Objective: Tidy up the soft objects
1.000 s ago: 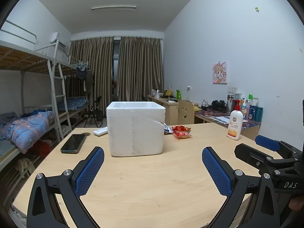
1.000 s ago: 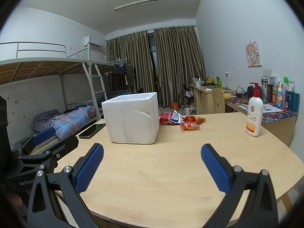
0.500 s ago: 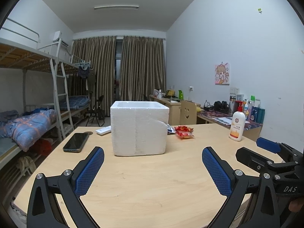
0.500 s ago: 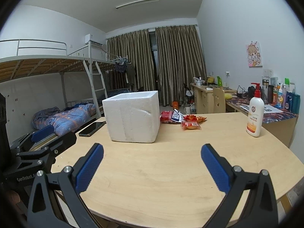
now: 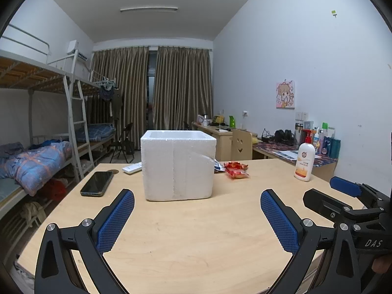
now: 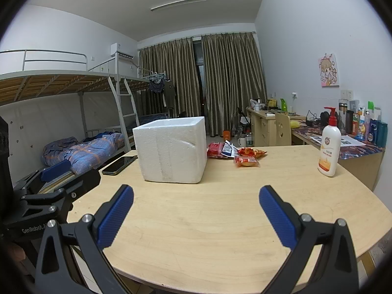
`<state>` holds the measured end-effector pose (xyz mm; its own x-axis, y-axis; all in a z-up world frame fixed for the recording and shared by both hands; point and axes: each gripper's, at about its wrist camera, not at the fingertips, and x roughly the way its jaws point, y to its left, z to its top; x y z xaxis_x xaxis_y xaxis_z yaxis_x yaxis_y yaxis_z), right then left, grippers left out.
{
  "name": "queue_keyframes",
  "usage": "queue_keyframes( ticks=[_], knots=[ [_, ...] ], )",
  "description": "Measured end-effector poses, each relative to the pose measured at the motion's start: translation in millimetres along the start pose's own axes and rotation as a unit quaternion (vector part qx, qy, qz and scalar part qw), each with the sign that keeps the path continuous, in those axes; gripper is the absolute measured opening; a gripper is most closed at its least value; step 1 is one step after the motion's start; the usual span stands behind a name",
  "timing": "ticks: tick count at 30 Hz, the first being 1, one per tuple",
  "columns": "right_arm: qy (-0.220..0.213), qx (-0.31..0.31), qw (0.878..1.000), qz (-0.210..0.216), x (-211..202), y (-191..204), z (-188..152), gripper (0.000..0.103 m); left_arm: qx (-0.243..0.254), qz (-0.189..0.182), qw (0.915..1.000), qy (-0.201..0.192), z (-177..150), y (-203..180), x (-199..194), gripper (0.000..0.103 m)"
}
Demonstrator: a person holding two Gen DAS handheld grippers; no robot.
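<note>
A white foam box (image 5: pixel 177 165) (image 6: pixel 171 150) stands open-topped on the wooden table (image 5: pixel 196 232) (image 6: pixel 208 220), its inside hidden. Several soft snack packets lie behind and to the right of it: red-orange ones (image 5: pixel 236 170) (image 6: pixel 247 158) and a red and a blue-white one (image 6: pixel 220 149). My left gripper (image 5: pixel 197 216) is open above the near table, well short of the box, nothing between its blue pads. My right gripper (image 6: pixel 196 214) is likewise open and empty, to the right of the left one. Each gripper shows at the edge of the other's view.
A black phone (image 5: pixel 96 183) (image 6: pixel 120 164) lies left of the box, a white remote (image 5: pixel 132 167) behind it. A pump lotion bottle (image 5: pixel 305 160) (image 6: pixel 328 147) stands at the table's right. Bunk beds on the left, cluttered desks along the right wall.
Both views have shifted slightly; the box sits a little higher and further right in the left wrist view. Both grippers stay open and empty.
</note>
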<state>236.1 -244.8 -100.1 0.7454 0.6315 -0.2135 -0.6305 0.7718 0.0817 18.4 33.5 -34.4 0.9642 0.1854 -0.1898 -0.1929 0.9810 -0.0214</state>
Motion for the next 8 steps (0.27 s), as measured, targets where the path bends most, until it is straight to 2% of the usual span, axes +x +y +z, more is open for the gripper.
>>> queue_keyframes(
  ticks=[8],
  knots=[
    [0.002,0.001,1.0,0.0,1.0,0.8,0.4,0.103,0.004,-0.001,1.0,0.0,-1.5,-1.1,-0.7,0.103]
  ],
)
